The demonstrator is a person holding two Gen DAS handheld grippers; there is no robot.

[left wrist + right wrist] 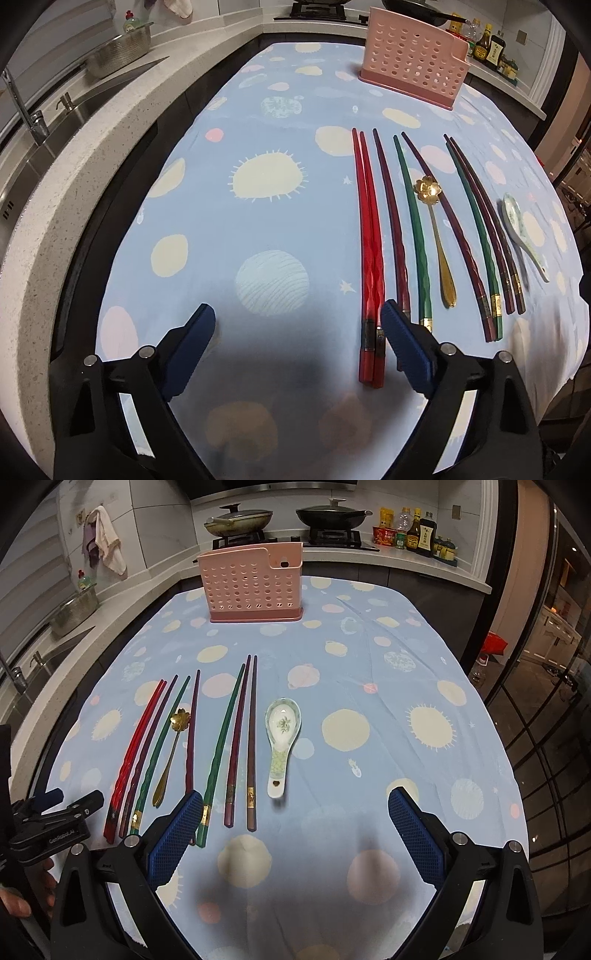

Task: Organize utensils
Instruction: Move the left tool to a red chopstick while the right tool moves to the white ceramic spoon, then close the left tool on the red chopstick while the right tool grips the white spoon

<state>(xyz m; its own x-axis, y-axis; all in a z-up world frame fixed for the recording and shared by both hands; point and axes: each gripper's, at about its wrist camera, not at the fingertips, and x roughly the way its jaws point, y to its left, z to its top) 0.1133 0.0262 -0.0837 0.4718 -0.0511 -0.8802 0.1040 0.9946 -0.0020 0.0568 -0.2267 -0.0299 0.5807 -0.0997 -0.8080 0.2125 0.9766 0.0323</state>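
The red chopsticks point(371, 266) lie as a touching pair at the left end of a row on the tablecloth point(258, 122), thick ends toward the person, likely laid out so each piece can be taken singly. The left gripper point(298, 325) hangs over those ends with jaws wide and nothing between the pads, one finger just beside the pair. The right gripper point(295, 812), also open and empty, hovers near the ceramic spoon point(281, 738). The pink holder point(253, 587) waits upright beyond.
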